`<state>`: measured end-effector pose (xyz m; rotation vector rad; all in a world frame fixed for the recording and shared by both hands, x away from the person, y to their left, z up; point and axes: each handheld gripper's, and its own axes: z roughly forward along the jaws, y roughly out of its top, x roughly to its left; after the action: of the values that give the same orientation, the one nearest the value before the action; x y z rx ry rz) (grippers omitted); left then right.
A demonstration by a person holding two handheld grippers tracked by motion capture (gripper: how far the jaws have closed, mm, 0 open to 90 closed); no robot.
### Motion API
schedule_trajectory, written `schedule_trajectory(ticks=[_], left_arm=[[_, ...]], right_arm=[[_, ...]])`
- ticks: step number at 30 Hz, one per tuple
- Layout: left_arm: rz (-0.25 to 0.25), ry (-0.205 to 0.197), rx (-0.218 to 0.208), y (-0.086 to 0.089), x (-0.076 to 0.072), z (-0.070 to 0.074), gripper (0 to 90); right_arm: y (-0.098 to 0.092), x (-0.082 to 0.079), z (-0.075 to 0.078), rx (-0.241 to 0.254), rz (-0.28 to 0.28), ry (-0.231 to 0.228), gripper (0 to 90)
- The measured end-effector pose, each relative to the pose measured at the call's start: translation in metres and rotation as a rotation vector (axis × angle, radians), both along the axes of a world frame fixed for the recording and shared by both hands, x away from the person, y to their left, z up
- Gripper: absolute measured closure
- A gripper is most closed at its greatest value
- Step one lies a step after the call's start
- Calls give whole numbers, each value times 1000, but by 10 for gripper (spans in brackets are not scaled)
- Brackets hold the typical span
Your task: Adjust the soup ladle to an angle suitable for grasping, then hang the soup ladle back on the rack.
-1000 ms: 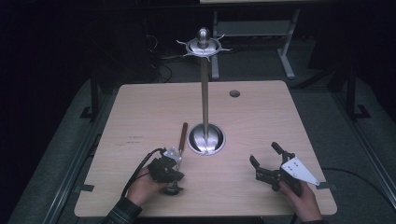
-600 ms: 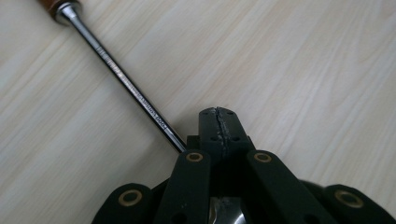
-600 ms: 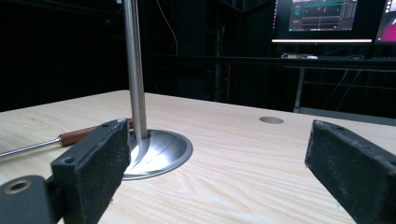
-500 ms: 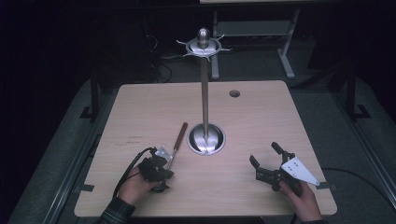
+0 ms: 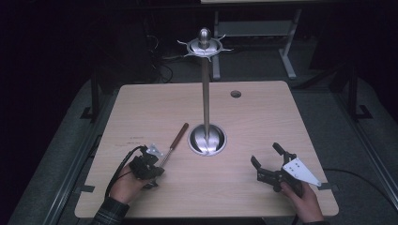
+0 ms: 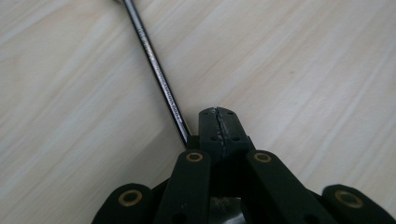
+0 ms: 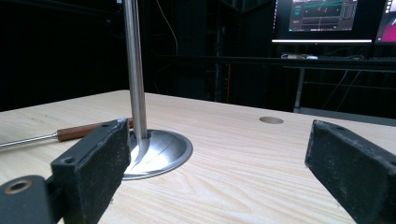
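The left claw was clamped on the utensil at lower left; hanging it on the stand remained. The right claw stood apart.

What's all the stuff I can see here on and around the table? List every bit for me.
table: one, light wood, in the middle, with a round hole near its far right corner
metal stand: one, silver, upright pole on a round base at the table's centre, hooked crown on top
utensil: one, brown wooden handle and thin metal shaft, lying left of the stand's base
monitors: at least two, lit, beyond the table in the right gripper view
left gripper: one, black, near left of the table, jaws shut, seemingly on the utensil's shaft end
right gripper: one, black with grey plate, near right, jaws open, empty
hands: two, holding the grippers
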<state>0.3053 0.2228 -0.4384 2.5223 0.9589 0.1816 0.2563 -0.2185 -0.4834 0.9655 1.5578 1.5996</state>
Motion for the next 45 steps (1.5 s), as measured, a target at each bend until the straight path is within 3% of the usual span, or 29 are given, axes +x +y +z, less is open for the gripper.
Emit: schedule_trajectory(ticks=[14, 17, 25, 35, 36, 45], left_arm=[[88, -29, 18, 29, 10, 3, 899], [108, -51, 26, 33, 11, 4, 899], [113, -53, 27, 37, 13, 4, 899], [112, -47, -51, 35, 14, 13, 898], [101, -43, -41, 35, 16, 15, 892], [93, -32, -76, 28, 32, 26, 765]], right_arm=[[0, 0, 0, 1, 0, 1, 63], [0, 0, 0, 0, 0, 0, 63], [0, 0, 0, 1, -1, -1, 63], [0, 0, 0, 0, 0, 0, 63], [0, 0, 0, 0, 0, 0, 63], [0, 0, 0, 0, 0, 4, 63]])
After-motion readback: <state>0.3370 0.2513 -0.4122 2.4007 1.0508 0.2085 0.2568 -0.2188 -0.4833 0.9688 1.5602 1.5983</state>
